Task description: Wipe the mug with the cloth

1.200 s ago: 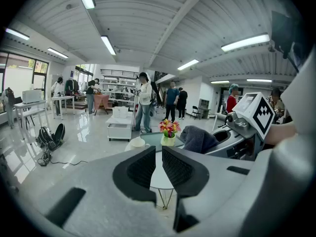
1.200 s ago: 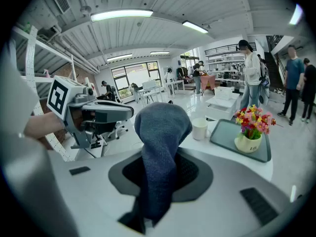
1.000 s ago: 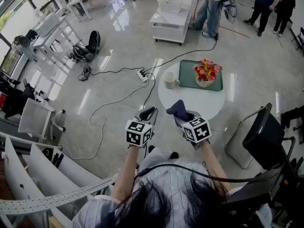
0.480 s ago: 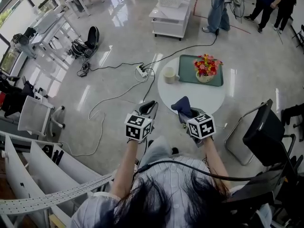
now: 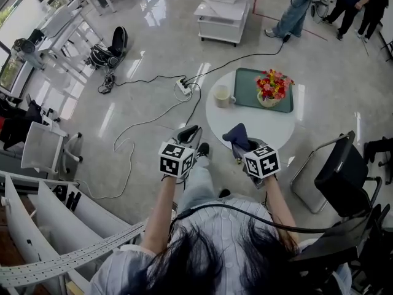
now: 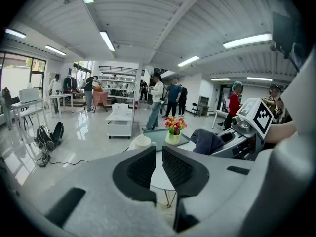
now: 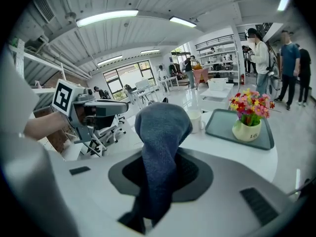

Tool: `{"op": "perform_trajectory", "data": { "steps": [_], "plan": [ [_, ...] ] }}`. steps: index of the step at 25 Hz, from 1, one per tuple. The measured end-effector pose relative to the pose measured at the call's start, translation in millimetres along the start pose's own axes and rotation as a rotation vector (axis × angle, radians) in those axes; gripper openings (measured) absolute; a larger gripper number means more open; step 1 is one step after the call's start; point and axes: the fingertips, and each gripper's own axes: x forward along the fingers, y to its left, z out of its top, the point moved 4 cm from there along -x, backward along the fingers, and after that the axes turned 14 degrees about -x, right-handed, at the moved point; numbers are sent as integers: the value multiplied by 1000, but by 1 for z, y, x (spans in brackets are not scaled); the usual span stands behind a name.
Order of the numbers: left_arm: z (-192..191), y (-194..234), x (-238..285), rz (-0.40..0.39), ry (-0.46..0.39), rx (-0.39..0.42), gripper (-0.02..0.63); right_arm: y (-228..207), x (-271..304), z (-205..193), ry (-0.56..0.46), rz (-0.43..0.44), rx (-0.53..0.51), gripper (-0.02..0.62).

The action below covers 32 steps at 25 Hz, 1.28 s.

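Observation:
A cream mug [image 5: 221, 96] stands at the left edge of the round white table [image 5: 273, 139], beside a green tray. My right gripper [image 5: 239, 147] hovers over the table's near edge, shut on a dark blue cloth [image 5: 236, 136]. In the right gripper view the cloth [image 7: 160, 132] rises from between the jaws and droops forward, with the mug [image 7: 196, 121] beyond it. My left gripper [image 5: 190, 134] hangs left of the table over the floor, shut and holding nothing. In the left gripper view its pads [image 6: 140, 168] nearly touch, and the mug [image 6: 142, 142] lies ahead.
The green tray [image 5: 244, 98] carries a pot of flowers [image 5: 272, 90]. A black chair [image 5: 341, 177] stands right of the table. A power strip with cables [image 5: 183, 90] lies on the floor to the left. Further back are a white cart [image 5: 224, 14] and standing people [image 5: 344, 5].
Both grippers keep their hold and have barely shifted towards the table. A person at the back has walked to the right.

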Motion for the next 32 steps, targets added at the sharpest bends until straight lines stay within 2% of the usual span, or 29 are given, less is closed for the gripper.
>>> {"op": "perform_trajectory", "data": {
  "steps": [9, 18, 24, 32],
  "plan": [
    [32, 37, 58, -96, 40, 61, 52, -42, 46, 32, 12, -26, 22, 101],
    [59, 86, 112, -165, 175, 186, 54, -74, 92, 55, 101, -54, 79, 101],
    [64, 114, 150, -224, 293, 246, 54, -96, 115, 60, 131, -79, 152, 101],
    [75, 122, 202, -379, 400, 297, 54, -123, 135, 68, 148, -140, 244, 101]
  ]
}}
